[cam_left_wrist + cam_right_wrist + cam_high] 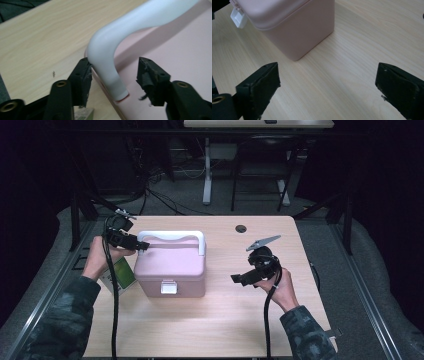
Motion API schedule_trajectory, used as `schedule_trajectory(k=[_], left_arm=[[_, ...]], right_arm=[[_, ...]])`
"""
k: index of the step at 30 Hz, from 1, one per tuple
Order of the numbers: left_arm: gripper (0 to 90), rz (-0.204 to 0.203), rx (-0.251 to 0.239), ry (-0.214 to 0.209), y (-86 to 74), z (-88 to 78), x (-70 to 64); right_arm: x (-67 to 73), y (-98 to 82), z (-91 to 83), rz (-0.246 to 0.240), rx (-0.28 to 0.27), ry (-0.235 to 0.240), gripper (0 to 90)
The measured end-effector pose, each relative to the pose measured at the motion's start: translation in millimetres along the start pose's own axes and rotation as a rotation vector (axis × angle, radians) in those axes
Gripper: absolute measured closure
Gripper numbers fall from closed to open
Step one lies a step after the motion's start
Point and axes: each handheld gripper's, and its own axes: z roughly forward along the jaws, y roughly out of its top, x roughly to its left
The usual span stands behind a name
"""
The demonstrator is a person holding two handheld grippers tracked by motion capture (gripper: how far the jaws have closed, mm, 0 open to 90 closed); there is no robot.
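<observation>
The left gripper has its jaws spread around the white plastic handle of the pink plastic box, one pad touching. The right gripper has its jaws spread over the wooden desk. The box bears no readable writing.

A pink box with a white handle and white latch sits on a pale woodgrain table.

Pink box blocks table left-centre; front & right side free for passing.
</observation>
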Motion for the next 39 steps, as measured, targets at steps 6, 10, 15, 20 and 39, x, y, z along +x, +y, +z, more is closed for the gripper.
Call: schedule_trajectory(k=[6,10,15,20,39], left_arm=[[54.9,-0.009,-0.011,0.015,-3.9,3.8,0.1],[59.9,-0.014,-0.015,0.032,-4.8,3.6,-0.9],[62.6,-0.018,-0.03,0.02,-5.6,5.0,-5.8],[63.0,-0.011,-0.032,0.023,-3.0,7.4,-13.7],[64.7,0.021,-0.08,-0.014,-8.3,5.1,-41.0]], right_arm=[[6.9,26.8,6.8,-0.024,-0.04,0.011,10.8],[13.5,44.7,11.1,-0.044,-0.055,0.015,15.2],[18.5,64.5,25.8,-0.05,-0.068,0.009,27.1],[24.6,77.9,40.6,-0.049,-0.074,0.012,35.2],[21.3,79.6,44.2,-0.003,-0.164,-0.057,67.3]])
